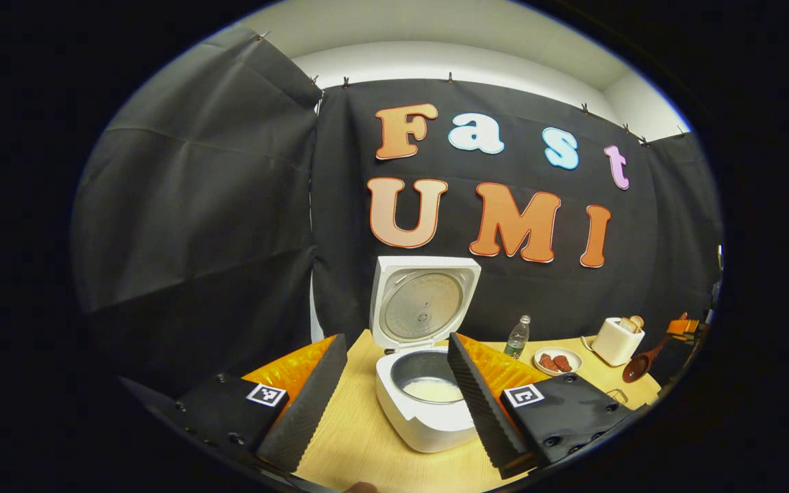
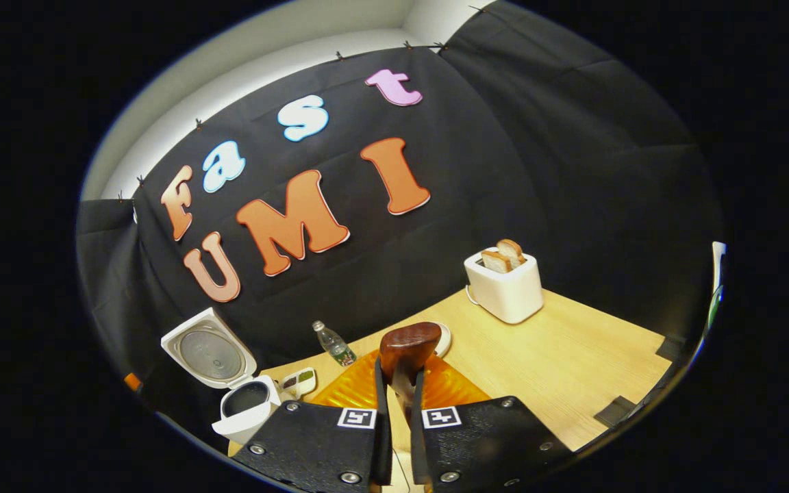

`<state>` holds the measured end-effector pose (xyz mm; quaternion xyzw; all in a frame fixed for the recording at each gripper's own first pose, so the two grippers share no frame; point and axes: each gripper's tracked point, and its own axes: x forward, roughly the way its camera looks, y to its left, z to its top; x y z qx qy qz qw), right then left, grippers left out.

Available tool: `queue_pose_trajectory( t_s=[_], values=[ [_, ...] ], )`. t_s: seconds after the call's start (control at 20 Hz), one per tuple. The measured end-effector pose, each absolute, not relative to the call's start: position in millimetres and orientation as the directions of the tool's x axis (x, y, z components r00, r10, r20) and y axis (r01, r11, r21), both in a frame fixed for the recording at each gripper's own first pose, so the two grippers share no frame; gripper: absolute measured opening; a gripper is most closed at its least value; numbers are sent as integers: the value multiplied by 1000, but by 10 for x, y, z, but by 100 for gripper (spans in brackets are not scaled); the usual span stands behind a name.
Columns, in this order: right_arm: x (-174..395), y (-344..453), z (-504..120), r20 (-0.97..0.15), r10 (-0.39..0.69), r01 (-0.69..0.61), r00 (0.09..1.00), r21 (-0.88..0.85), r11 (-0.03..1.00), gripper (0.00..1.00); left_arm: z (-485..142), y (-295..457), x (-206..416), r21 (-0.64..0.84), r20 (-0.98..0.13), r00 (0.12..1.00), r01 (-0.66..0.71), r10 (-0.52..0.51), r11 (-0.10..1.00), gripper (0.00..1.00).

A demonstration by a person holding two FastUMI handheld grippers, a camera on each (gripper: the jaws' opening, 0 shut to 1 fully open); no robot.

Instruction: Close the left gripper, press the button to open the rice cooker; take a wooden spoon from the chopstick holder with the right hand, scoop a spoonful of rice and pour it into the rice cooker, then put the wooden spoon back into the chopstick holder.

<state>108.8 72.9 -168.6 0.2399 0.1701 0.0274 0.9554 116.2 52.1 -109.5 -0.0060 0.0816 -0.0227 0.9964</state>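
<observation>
We saw the right claw (image 2: pixel 400 404) clamped on the wooden spoon (image 2: pixel 408 349), bowl raised above the desk (image 2: pixel 572 356). The left claw (image 1: pixel 394 390) gaped wide before the rice cooker (image 1: pixel 429 397), whose lid (image 1: pixel 423 301) stood upright, rice (image 1: pixel 433 390) inside.

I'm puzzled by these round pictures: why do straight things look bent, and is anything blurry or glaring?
Left gripper view: fisheye bends the table edge; rice cooker is sharp, its lid faintly reflecting light. Right gripper view: scene tilts, toaster is crisp, and the wooden spoon close to the lens looks slightly soft.
</observation>
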Motion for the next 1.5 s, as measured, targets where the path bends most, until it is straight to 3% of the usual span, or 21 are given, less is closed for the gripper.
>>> queue_pose_trajectory(
  t_s=[0.35, 0.8, 0.95, 1.0, 1.05, 1.1, 1.15, 1.25, 1.3, 1.4, 1.5],
  values=[
    [1028, 698, -2544, -415, 138, 91, 899, 486, 869, 10, -1213, 443, 1117, -6, -192, 981, 19, -19, 1000, 99],
    [1030, 680, -3044, -462, 175, 119, 870, 540, 833, 11, -1344, 449, 965, -21, -225, 974, -18, 13, 1000, 99],
    [1019, 621, -3082, -454, 173, 144, 874, 583, 800, 16, -1291, 441, 966, -22, -211, 977, -29, 24, 999, 99],
    [1004, 560, -3110, -466, 155, 169, 871, 580, 797, 22, -1267, 432, 973, -22, -204, 979, -28, 23, 999, 100],
    [993, 515, -3139, -471, 143, 178, 871, 573, 800, 14, -1259, 411, 961, -20, -199, 980, -19, 15, 1000, 99],
    [944, 489, -3109, -470, 136, 178, 872, 564, 806, 33, -1229, 393, 976, -14, -197, 980, -17, 14, 1000, 99],
    [913, 445, -3096, -477, 122, 184, 871, 545, 818, 37, -1204, 405, 987, -10, -196, 981, -12, 10, 1000, 99],
    [862, 352, -3045, -487, 84, 193, 869, 491, 850, 54, -1151, 315, 997, -20, -200, 980, 16, -20, 1000, 99],
    [837, 326, -2964, -484, 68, 190, 872, 465, 865, 75, -1112, 305, 1010, -28, -201, 979, 19, -24, 999, 100],
    [787, 240, -2768, -463, 33, 182, 886, 410, 894, 95, -1026, 249, 1056, -41, -195, 980, 36, -43, 999, 100],
    [724, 158, -2543, -439, 3, 170, 898, 353, 920, 95, -931, 198, 1125, -30, -188, 980, 53, -58, 998, 99]
  ],
)
